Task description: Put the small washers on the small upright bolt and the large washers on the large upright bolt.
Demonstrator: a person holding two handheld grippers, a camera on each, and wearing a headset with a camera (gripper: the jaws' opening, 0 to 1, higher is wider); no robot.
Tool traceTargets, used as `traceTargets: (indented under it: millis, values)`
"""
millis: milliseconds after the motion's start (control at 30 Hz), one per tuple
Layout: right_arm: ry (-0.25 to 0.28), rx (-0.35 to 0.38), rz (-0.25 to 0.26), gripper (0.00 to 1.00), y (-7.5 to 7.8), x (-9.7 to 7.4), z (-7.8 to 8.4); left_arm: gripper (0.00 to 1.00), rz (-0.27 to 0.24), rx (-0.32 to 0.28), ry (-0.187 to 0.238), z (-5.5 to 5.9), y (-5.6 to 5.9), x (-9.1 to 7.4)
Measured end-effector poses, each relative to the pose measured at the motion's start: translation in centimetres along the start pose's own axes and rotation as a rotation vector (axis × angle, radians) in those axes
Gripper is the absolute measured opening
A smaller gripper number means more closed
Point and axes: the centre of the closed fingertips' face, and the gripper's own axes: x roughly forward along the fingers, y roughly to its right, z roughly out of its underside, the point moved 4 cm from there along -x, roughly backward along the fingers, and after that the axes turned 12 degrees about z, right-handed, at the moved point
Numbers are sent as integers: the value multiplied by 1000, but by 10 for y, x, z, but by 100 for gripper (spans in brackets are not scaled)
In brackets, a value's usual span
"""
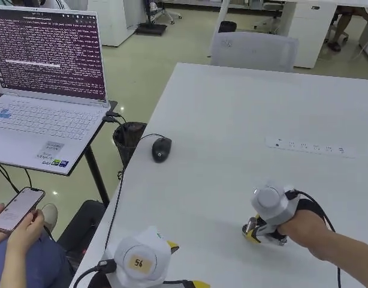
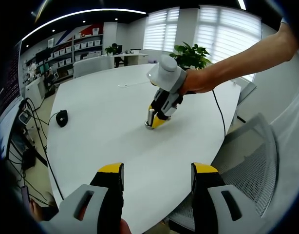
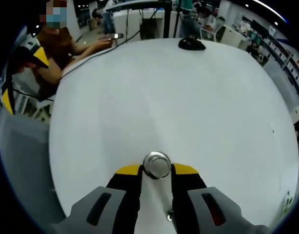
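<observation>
A metal bolt (image 3: pixel 157 165) with a round shiny head stands upright on the white table (image 1: pixel 232 120), and my right gripper (image 3: pixel 157 171) is shut on it, one yellow-tipped jaw on each side. In the head view the same bolt (image 1: pixel 250 227) sits under the right gripper (image 1: pixel 260 232) at the near right of the table. The left gripper view shows this bolt (image 2: pixel 150 117) held by the right gripper (image 2: pixel 160 111) further out on the table. My left gripper (image 2: pixel 158 174) is open over the near table edge with nothing between its jaws, and appears low in the head view (image 1: pixel 185 265).
A black mouse (image 1: pixel 161 148) with its cable lies at the table's left side. A white power strip (image 1: pixel 310 146) lies at the far right. Off the table to the left are a laptop (image 1: pixel 46 78) on a stand and a seated person holding a phone (image 1: pixel 17 207). A chair (image 1: pixel 253 51) stands at the far end.
</observation>
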Motion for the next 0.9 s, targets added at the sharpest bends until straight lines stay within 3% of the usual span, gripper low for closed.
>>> traceTargets:
  millis: [333,467,600,900]
  values:
    - [45,59,16,29,-5,-12,7,55,-11,-13,-2,-4,6,9]
    - [89,150,13,33,-15,-24,15,55,-15,-12,-7,-7,8,13]
    - [111,170,12,34,-28,-33,29,55,-25,-15,-5,-13,8,18]
    - [162,286,-17,40,-60,-59,67,55,-43,-23,-4,-22,9,29]
